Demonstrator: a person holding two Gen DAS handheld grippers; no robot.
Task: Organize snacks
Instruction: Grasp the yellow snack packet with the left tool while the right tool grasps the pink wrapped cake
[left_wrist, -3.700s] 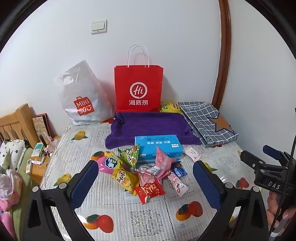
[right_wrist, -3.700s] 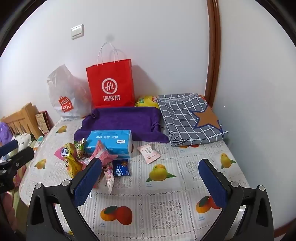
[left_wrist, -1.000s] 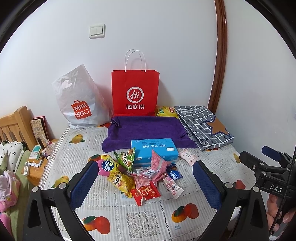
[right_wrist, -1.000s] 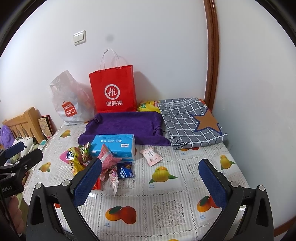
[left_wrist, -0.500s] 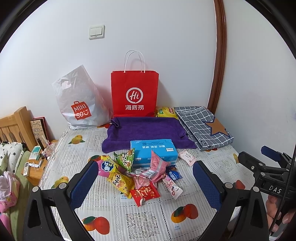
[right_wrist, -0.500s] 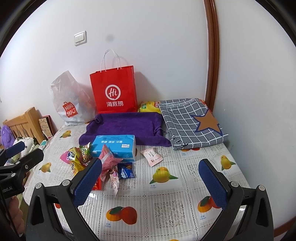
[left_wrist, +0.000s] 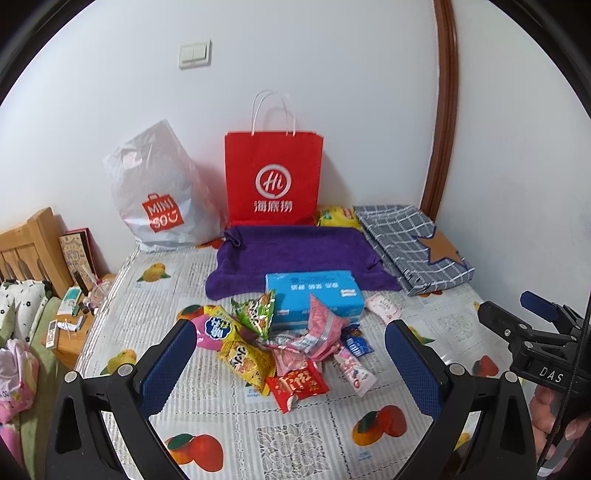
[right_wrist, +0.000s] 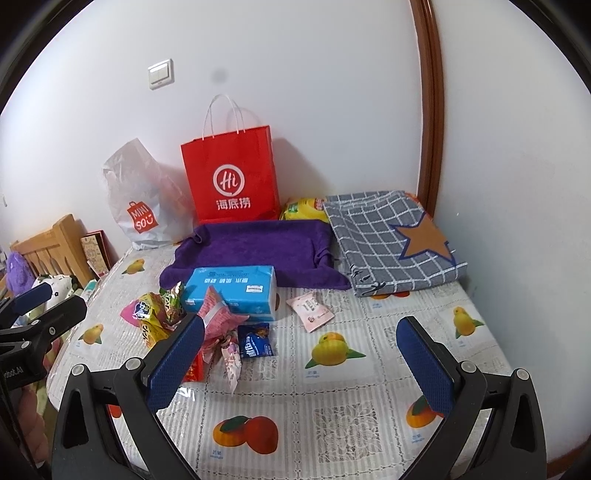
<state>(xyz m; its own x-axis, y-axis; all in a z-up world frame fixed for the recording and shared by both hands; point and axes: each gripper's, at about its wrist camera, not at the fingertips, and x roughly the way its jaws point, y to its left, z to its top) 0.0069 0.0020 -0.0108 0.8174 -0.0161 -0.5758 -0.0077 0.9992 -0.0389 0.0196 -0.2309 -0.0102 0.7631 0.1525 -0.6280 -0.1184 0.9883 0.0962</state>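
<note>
Fruit-print worktop (left_wrist: 295, 443) is carrying a heap of snacks (left_wrist: 280, 347) before a tissue box (left_wrist: 314, 295). Both grippers, left (left_wrist: 288, 365) and right (right_wrist: 299, 358), are hovering, jaws wide apart. Picking one loose outer packet first is likely safest.

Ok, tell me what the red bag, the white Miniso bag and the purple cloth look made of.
Red bag: likely matte paper; it stands stiffly with crisp folded edges and white cord handles.
White Miniso bag: thin plastic film, glossy, crinkled and slumped.
Purple cloth: soft fabric, probably terry or fleece; fuzzy, dull, with rolled edges.
</note>
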